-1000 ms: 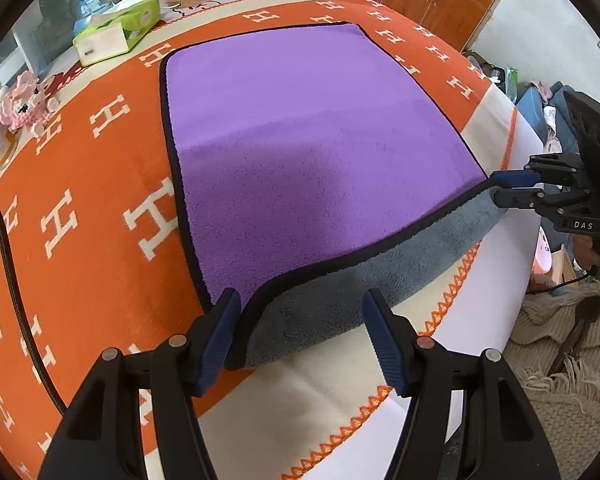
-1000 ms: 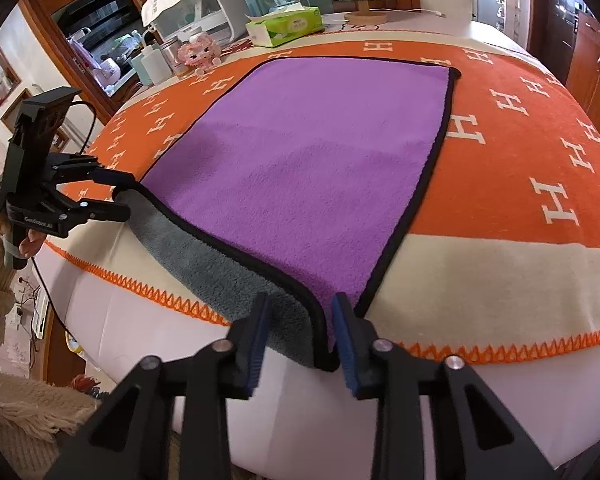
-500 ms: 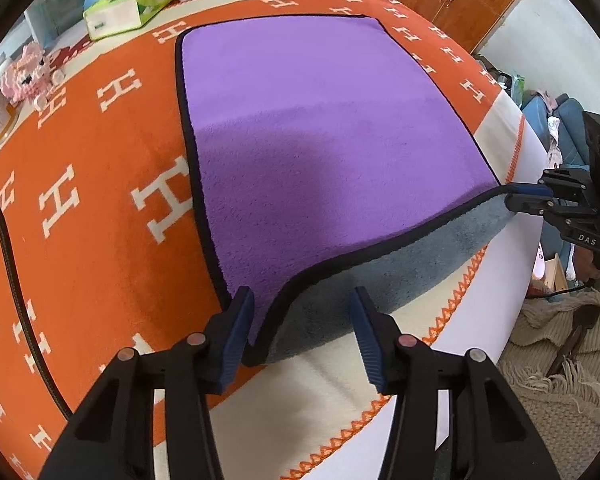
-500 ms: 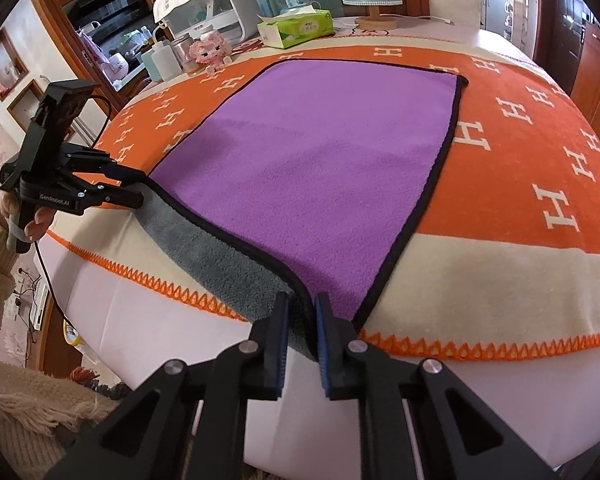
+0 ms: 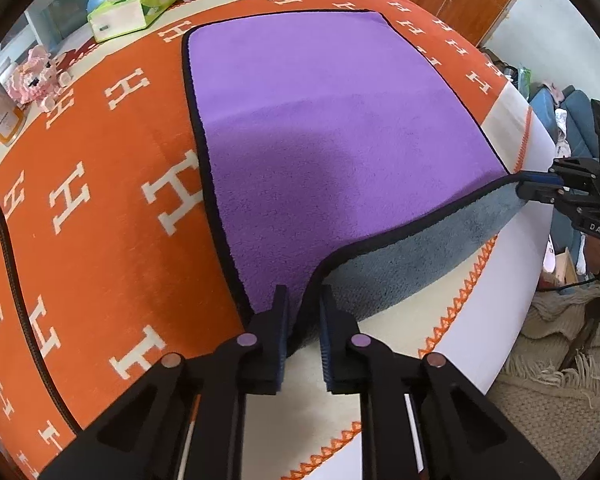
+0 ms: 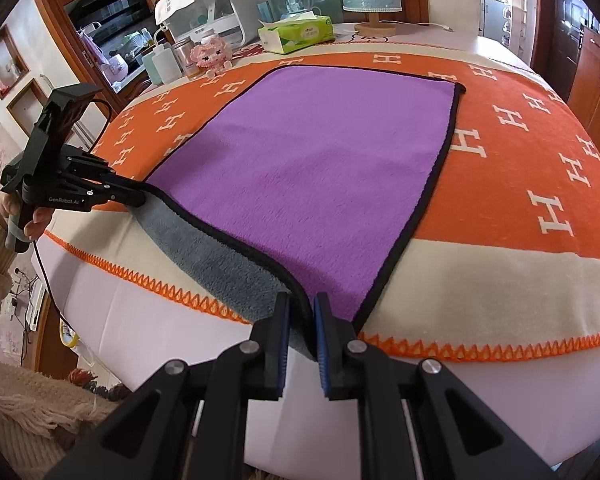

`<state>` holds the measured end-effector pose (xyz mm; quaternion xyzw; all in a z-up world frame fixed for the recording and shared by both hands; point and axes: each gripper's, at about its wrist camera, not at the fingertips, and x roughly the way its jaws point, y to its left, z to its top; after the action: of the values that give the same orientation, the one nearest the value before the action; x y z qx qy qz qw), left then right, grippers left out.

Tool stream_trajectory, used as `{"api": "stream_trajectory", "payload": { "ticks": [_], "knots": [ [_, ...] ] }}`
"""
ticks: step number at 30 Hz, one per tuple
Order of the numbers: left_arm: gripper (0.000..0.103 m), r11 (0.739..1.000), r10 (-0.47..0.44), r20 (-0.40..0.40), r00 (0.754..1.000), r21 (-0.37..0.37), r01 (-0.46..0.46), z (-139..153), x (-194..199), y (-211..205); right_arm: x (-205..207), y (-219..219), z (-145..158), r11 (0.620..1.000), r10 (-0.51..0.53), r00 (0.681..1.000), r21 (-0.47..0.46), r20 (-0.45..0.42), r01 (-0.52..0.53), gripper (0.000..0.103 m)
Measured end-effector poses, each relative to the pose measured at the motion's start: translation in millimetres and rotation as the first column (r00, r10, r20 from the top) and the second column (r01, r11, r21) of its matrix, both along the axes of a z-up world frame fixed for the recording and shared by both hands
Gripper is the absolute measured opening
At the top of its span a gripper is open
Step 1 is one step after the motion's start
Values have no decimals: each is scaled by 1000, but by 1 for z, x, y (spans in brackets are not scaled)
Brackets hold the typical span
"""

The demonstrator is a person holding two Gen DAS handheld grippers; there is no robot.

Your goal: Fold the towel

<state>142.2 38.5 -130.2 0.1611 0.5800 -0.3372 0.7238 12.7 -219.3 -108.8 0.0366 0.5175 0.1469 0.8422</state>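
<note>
Both black tongs, left (image 5: 303, 310) and right (image 6: 301, 312), pinch the near corners of the fluffy purple towel with black piping and grey underside (image 5: 320, 120), spread mid-frame on the bench's orange "H"-patterned woven cover (image 5: 100, 184), a green tissue box (image 6: 296, 34) upper centre.
</note>
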Motion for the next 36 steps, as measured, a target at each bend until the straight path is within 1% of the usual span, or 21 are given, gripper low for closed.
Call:
{"api": "stream_trajectory", "payload": {
  "ticks": [2, 6, 11, 16, 22, 26, 30, 36],
  "knots": [
    [10, 1000, 2, 24, 1000, 8, -2, 3, -3, 0, 0, 0, 1, 1000, 0, 1000, -6, 4, 0, 8],
    [9, 999, 15, 74, 997, 27, -17, 9, -7, -1, -1, 3, 5, 1000, -1, 1000, -24, 20, 1, 5],
    [8, 998, 43, 143, 989, 41, -49, 21, -6, -5, -1, 2, 14, 999, -28, 998, -32, 52, 30, 5],
    [8, 994, 85, 206, 975, 57, -98, 32, 6, -13, 6, -5, 26, 996, -80, 993, -22, 82, 82, 5],
    [8, 983, 138, 292, 946, 78, -168, 44, 34, -33, 33, -13, 41, 990, -133, 982, -28, 133, 138, 5],
    [8, 968, 200, 328, 923, 82, -239, 52, 66, -46, 59, -23, 51, 983, -175, 971, -29, 162, 182, 5],
    [8, 954, 242, 364, 899, 83, -290, 57, 96, -60, 90, -32, 61, 975, -212, 959, -31, 188, 222, 5],
    [8, 934, 281, 416, 865, 88, -346, 60, 137, -79, 137, -51, 61, 956, -283, 942, -26, 181, 292, 5]
  ]
}}
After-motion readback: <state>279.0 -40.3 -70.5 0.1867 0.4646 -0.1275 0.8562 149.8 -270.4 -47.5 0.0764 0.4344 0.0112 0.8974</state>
